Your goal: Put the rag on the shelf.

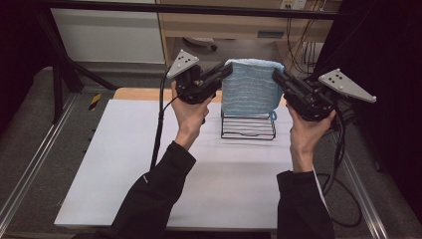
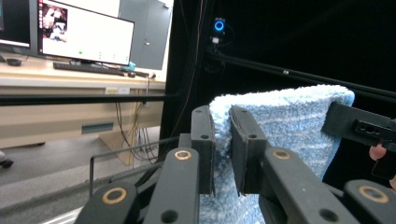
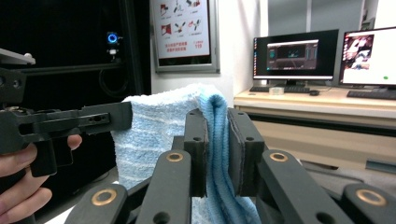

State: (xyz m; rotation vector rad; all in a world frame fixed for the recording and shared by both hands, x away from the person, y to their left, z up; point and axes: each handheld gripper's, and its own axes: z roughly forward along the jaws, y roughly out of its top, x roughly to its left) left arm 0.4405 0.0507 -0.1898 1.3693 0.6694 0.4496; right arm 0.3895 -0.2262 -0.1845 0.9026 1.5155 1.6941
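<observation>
Sleeves of dark fabric come up from the near edge of the high view, over a white table top (image 1: 149, 164) with a smooth matte surface. The left gripper (image 1: 226, 69) and the right gripper (image 1: 277, 75), both of black hard plastic with brass-coloured pivot pins, are held up above the table, each topped by a grey three-cornered plate. Between them hangs a light blue terry towel (image 1: 250, 87), looped and fluffy, with faint woven stripes, folded over along its top edge. The left gripper's flat padded jaws are clamped on the towel's upper left corner, as the left gripper view shows (image 2: 222, 154); the right gripper's jaws pinch the folded upper right edge, thick and ribbed, in the right gripper view (image 3: 217, 154). The towel is stretched flat between the two grips and drapes down. Just below and behind its lower edge stands a black wire rack (image 1: 248, 127), made of thin parallel rods, on the table.
</observation>
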